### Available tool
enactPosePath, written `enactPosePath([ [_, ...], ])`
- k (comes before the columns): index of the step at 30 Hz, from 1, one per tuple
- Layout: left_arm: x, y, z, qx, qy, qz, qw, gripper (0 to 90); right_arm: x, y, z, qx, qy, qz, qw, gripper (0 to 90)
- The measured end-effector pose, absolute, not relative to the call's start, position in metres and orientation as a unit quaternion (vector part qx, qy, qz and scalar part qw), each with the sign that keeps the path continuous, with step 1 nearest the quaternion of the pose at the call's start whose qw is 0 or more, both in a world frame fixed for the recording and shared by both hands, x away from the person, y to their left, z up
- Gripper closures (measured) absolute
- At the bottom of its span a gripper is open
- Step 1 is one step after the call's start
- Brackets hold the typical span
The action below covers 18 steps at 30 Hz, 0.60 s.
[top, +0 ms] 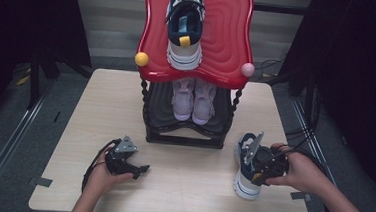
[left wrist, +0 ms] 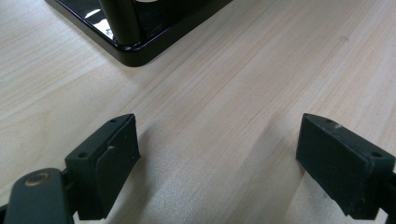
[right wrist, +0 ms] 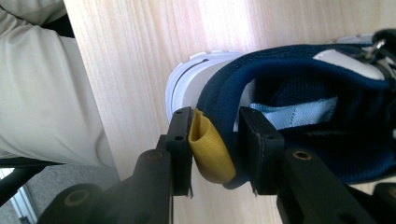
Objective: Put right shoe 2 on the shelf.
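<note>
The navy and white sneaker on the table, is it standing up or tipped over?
Standing up: the navy and white sneaker rests on its white sole, opening upward.

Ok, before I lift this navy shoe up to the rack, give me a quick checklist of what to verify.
1. Right gripper on the shoe's heel: ok, jaws pinch the yellow tab and the heel collar.
2. Grip firm enough to lift: cannot tell.
3. Navy shoe upright on the table: ok.
4. Room on the red top shelf beside the matching shoe: ok, bare space to its right.
5. Left gripper out of the way: ok, open, resting on the table apart from the rack.
</note>
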<state>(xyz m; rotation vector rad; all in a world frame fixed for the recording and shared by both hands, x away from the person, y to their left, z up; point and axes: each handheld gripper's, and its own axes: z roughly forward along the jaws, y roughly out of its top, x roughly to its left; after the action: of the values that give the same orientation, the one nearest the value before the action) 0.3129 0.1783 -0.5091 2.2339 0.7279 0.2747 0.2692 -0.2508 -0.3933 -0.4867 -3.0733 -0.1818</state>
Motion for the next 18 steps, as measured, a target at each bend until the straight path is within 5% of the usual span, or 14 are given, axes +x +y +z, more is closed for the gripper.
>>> enactPosePath([
  [18, 0.313, 0.178, -0.509, 0.874, 0.285, 0.106, 0.379, 12.6, 0.275, -0.242, -0.391, -0.154, -0.987, -0.019, 0.037, 64.3],
])
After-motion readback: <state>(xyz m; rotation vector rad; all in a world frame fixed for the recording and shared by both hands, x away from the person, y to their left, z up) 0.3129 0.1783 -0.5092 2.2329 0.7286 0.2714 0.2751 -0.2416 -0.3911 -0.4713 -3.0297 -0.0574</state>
